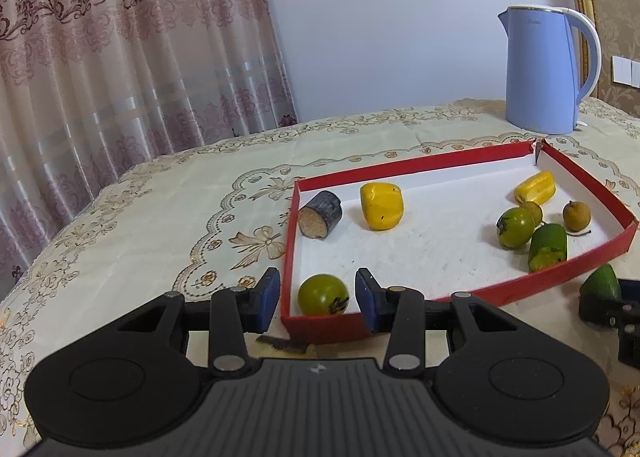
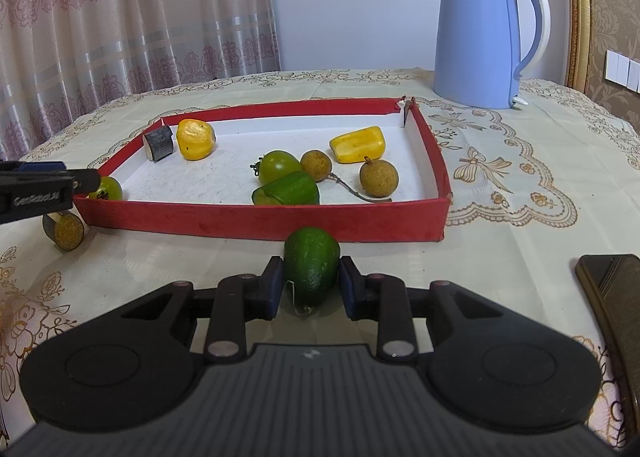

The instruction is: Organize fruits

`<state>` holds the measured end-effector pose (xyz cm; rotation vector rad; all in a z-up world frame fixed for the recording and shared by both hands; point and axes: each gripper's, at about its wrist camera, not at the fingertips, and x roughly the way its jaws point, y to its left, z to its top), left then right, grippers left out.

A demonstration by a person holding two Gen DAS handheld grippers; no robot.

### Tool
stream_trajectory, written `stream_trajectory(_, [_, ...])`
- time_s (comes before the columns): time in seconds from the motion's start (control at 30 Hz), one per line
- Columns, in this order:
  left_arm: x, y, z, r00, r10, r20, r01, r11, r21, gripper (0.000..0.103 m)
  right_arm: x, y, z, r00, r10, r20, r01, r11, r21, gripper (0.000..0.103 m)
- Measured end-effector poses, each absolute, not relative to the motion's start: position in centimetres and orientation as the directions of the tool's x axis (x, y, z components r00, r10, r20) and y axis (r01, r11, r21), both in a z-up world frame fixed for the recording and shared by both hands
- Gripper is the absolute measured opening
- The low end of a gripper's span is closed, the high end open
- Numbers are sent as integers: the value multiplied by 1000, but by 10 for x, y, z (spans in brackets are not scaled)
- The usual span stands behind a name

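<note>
- Where the right gripper (image 2: 308, 287) sits nearest its camera, its blue fingers (image 2: 273, 289) press both sides of a green avocado-like fruit (image 2: 312, 269) resting on the counter (image 2: 500, 241), just in front of the red tray (image 2: 260, 219).
- At 9 o'clock of that fruit, a dark cut piece with a yellow face (image 2: 67, 232) lies on the counter beside the tray's near left corner.
- At 3 o'clock, a dark flat phone-like object (image 2: 612, 297) lies near the counter edge.
- From the left wrist view, the left gripper (image 1: 318, 297) has its fingers (image 1: 269, 295) spread wider than the green tomato (image 1: 323, 294) seen between them; the pads do not touch it, and it sits in the tray's near corner.
- Inside the tray, a green cut piece (image 2: 288, 189), a second green tomato (image 2: 279, 165) and two brown longans (image 2: 378, 177) cluster right of centre.
- Farther back lie two yellow pepper pieces (image 2: 195, 139) and another dark cut piece (image 2: 159, 143) toward 11 o'clock.
- Beyond the tray at 1 o'clock stands a blue kettle (image 2: 480, 41); a patterned curtain (image 2: 120, 25) hangs at 10 o'clock.
</note>
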<state>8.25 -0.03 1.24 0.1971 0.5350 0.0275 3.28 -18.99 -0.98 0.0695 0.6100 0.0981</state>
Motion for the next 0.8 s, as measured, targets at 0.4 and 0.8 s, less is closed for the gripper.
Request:
stream_trajectory(0.4, [112,-20,19,849,52,-525,50,983,177,41,33,-190,-10,815,115,-568,-71,993,98,28])
stream_trajectory(0.8, [141,-36,21,838,47,-544,70,979,192,41,33,-190,-10,815,117,-568,-73,992,100,29])
